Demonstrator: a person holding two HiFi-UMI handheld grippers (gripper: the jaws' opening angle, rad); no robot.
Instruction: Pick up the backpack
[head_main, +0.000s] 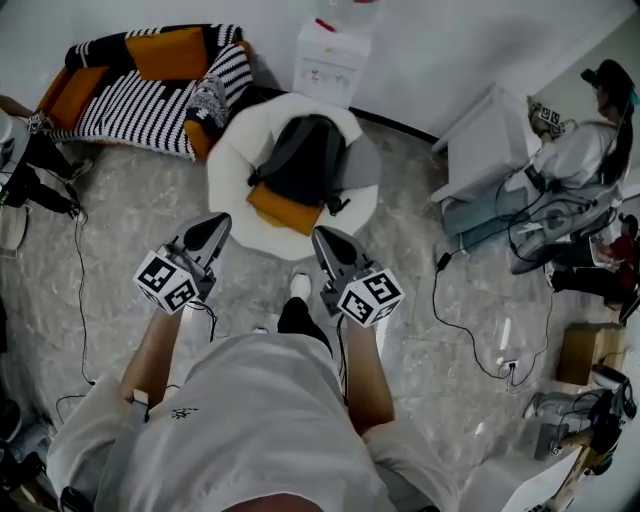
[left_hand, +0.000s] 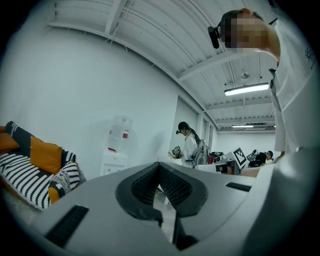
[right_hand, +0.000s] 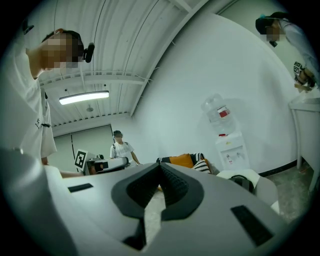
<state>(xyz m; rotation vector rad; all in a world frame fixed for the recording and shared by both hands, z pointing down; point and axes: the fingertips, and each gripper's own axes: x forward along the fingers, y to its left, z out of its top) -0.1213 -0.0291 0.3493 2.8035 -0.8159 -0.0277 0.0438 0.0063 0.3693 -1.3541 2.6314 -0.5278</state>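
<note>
A dark grey backpack (head_main: 302, 158) rests on a round white armchair (head_main: 232, 172), partly over an orange cushion (head_main: 286, 212). In the head view my left gripper (head_main: 217, 227) sits just short of the chair's front left rim, shut and empty. My right gripper (head_main: 321, 238) hangs at the chair's front right rim, also shut and empty. Both point level toward the chair. In the right gripper view a bit of the backpack (right_hand: 243, 182) shows past the shut jaws. The left gripper view shows only its shut jaws and the room.
A striped sofa with orange cushions (head_main: 150, 80) stands at the back left and a white water dispenser (head_main: 332, 55) behind the chair. A white table (head_main: 490, 140) and a seated person (head_main: 580, 160) are at the right. Cables (head_main: 470, 340) lie on the marble floor.
</note>
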